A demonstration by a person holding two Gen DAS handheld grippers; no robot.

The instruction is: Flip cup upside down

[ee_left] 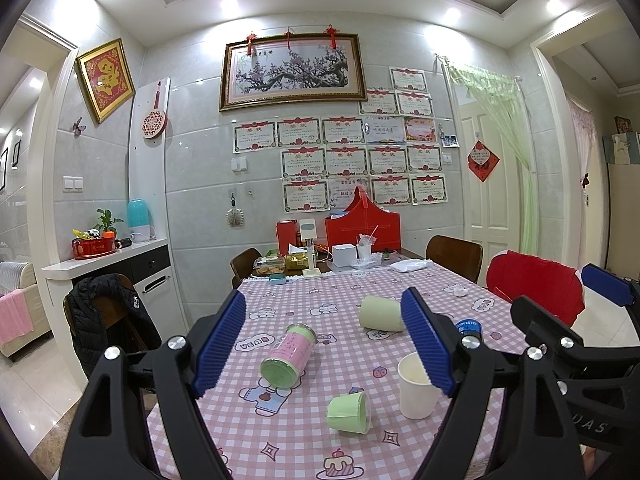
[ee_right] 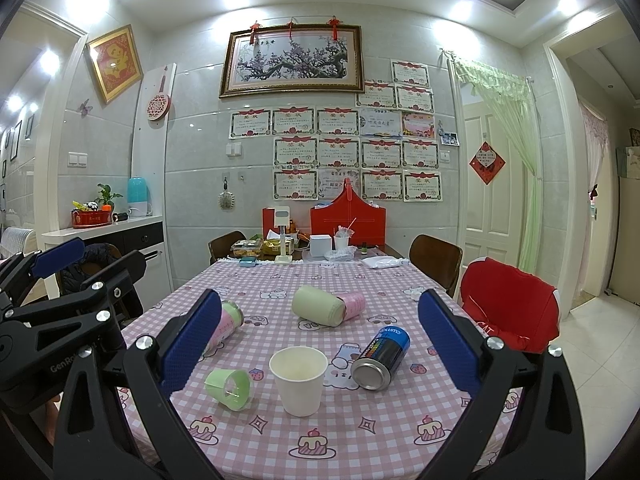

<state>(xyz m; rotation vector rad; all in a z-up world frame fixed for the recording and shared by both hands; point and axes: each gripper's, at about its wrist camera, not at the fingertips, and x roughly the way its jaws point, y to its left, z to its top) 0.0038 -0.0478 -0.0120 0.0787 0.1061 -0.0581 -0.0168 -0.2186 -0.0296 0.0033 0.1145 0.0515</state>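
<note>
Pink checked cloth covers the desk (ee_right: 280, 280), which carries several containers. Taking the upright white paper cup (ee_right: 299, 376) as landmark and reading from the left: the left gripper (ee_left: 324, 346) hangs wide apart and empty, left of the cup; a small green cup (ee_right: 230, 388) lies on its side just left of the landmark; a pink tin (ee_right: 228, 324) lies behind that. The white cup stands mouth up, not yet flipped. The right gripper (ee_right: 320, 346) is spread wide, empty, framing the cup. A blue can (ee_right: 382, 358) lies just right of it. Risk: thin paper walls may crush under a hard squeeze, and a sweeping rotation may knock the can rolling.
</note>
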